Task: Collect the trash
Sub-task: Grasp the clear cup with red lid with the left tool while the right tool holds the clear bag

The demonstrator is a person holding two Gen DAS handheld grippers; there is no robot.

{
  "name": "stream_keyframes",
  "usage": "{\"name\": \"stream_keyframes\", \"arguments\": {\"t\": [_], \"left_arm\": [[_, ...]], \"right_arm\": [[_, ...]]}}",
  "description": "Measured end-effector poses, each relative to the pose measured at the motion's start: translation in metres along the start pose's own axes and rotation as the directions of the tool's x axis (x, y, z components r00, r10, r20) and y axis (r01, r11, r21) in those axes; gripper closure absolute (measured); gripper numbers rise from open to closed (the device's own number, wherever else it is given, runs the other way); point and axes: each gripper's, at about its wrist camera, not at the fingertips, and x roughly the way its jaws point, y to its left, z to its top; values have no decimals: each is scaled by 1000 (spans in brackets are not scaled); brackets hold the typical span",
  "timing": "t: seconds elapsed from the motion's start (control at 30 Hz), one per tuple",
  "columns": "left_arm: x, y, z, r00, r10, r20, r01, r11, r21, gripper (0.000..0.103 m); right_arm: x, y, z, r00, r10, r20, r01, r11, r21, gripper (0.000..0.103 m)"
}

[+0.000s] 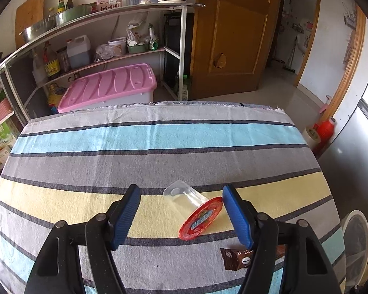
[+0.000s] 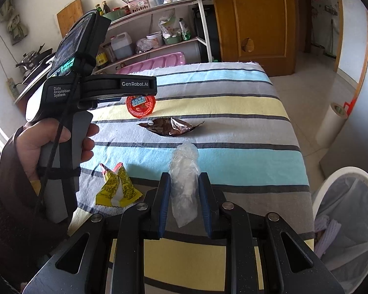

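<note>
My left gripper (image 1: 181,202) is open above the striped table. A clear plastic cup with a red foil lid (image 1: 196,210) lies on its side between its fingers, nearer the right one. The cup's lid also shows in the right wrist view (image 2: 141,105). A brown wrapper (image 1: 238,259) lies just behind the right finger; it also shows in the right wrist view (image 2: 170,127). My right gripper (image 2: 184,188) is shut on a crumpled clear plastic bag (image 2: 184,171). A yellow wrapper (image 2: 116,188) lies to its left. The left hand-held gripper's body (image 2: 85,85) fills the left side.
A white trash bin with a liner (image 2: 348,210) stands at the table's right edge and holds some trash; it also shows in the left wrist view (image 1: 355,242). Shelves, a pink-lidded box (image 1: 110,85) and a wooden door (image 1: 233,36) lie beyond the table's far edge.
</note>
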Motion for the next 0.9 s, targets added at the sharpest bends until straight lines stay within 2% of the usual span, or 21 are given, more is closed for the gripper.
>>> {"name": "stream_keyframes", "arguments": {"t": [0.03, 0.1, 0.53, 0.9], "left_arm": [[1, 0, 0, 1000, -4, -10, 5, 1000, 2, 46], [4, 1, -2, 1000, -12, -26, 12, 1000, -1, 50], [-6, 13, -9, 997, -71, -13, 71, 997, 0, 51], [-43, 11, -27, 993, -120, 23, 119, 992, 33, 51]], "right_arm": [[0, 0, 0, 1000, 0, 2, 0, 1000, 1, 78], [0, 0, 0, 1000, 4, 5, -4, 1000, 3, 78], [-6, 0, 0, 1000, 7, 29, -7, 1000, 6, 79], [-22, -2, -3, 998, -7, 69, 5, 1000, 23, 80]]}}
